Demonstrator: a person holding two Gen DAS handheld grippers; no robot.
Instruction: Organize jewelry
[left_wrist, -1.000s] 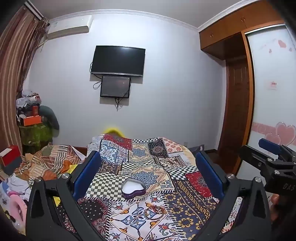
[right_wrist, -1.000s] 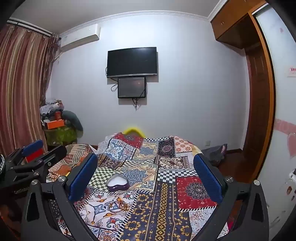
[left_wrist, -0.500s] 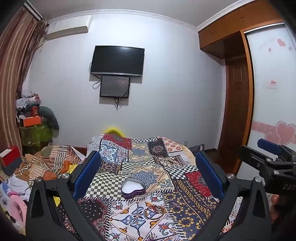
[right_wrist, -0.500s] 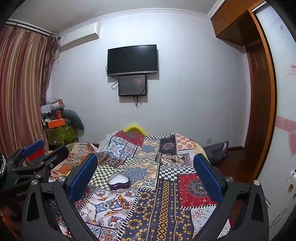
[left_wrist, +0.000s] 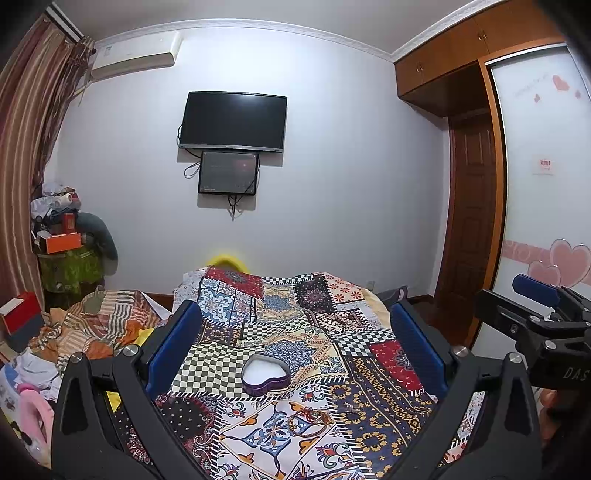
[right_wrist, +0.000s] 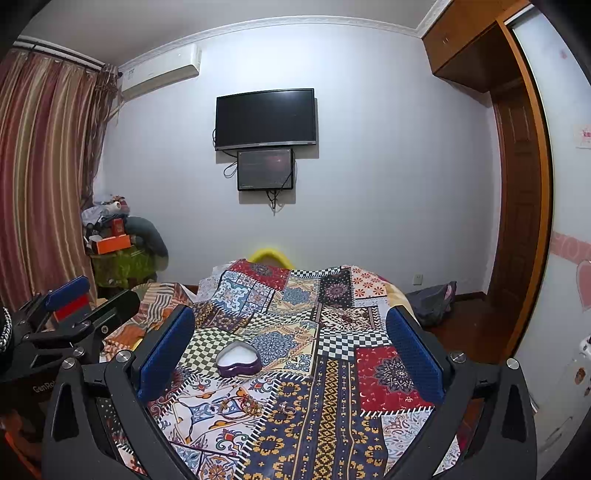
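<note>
Both grippers hover over the bed, fingers spread wide, gripping nothing.
Heart box (left_wrist: 266, 373) sits on the quilt (left_wrist: 376, 413) at 12 o'clock of the left gripper (left_wrist: 295, 354); bracelet (right_wrist: 243, 402) lies at 6 o'clock of it, right gripper (right_wrist: 291, 350) alongside.

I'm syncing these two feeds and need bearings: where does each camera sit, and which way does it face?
Left wrist: on the left gripper, facing along the bed toward the TV wall; its open blue fingers frame the heart-shaped box, right gripper at the right edge.
Right wrist: on the right gripper, facing the same way; left gripper at the left edge.
Shared: box, quilt, TV.
</note>
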